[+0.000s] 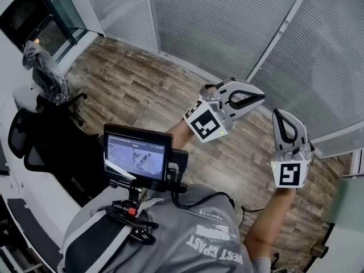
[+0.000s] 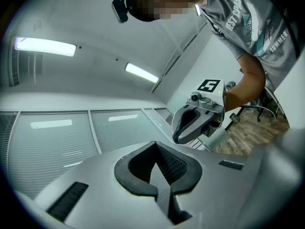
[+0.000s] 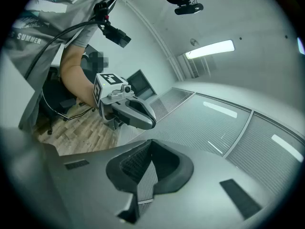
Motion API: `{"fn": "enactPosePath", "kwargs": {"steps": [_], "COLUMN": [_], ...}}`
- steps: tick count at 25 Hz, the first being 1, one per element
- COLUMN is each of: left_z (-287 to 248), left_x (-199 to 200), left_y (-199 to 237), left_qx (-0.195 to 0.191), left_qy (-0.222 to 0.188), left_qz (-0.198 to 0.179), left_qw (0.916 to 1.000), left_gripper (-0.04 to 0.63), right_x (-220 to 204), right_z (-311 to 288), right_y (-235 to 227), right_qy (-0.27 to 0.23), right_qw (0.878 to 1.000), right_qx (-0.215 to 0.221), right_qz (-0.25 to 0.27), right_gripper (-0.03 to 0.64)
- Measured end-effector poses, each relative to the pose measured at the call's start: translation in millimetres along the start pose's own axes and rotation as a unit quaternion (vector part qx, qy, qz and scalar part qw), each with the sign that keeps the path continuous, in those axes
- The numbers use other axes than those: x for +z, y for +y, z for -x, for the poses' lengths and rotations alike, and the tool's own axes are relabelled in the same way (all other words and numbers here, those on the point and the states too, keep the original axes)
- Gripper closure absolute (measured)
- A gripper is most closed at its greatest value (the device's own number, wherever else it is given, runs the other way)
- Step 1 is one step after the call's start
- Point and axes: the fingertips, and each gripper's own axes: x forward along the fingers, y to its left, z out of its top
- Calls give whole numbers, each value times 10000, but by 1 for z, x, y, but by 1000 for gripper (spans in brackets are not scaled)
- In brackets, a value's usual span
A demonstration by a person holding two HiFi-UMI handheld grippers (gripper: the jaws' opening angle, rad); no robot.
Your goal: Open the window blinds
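Closed white slatted blinds [image 1: 227, 16] cover the tall window panels ahead, split by pale frame posts [image 1: 281, 27]. My left gripper [image 1: 261, 98] is held up in front of them, jaws together and holding nothing. My right gripper [image 1: 278, 115] hangs just to its right, also shut and empty, a short way from the blinds. In the left gripper view, my own shut jaws [image 2: 155, 147] face the blinds [image 2: 47, 142], with the right gripper [image 2: 183, 132] beyond. The right gripper view shows its shut jaws [image 3: 150, 146], the left gripper [image 3: 148, 123] and the blinds [image 3: 214, 123]. No cord or wand shows.
A wood-plank floor [image 1: 136, 90] runs to the foot of the blinds. A black office chair [image 1: 40, 135] and a white desk [image 1: 23, 95] stand at the left. A small monitor [image 1: 136, 155] is mounted on the person's chest rig. A dark window [image 1: 28, 10] is at top left.
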Motion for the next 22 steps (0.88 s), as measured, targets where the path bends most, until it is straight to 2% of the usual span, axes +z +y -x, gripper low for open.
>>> {"fn": "enactPosePath", "kwargs": {"steps": [14, 22], "left_z": [1, 43], "left_x": [-3, -19], "left_y": [-2, 23], "left_qx": [-50, -51], "left_qy": [-3, -78], "left_qz": [54, 121], "left_qw": [10000, 9999], "left_gripper": [595, 595], "right_x": [-1, 23], "right_z": [-1, -41], "right_y": [2, 16], "right_qy": [39, 31], "right_qw": [10000, 9995], "right_qx": [-19, -91], "right_qz": [-54, -289], "right_gripper": [615, 615]}}
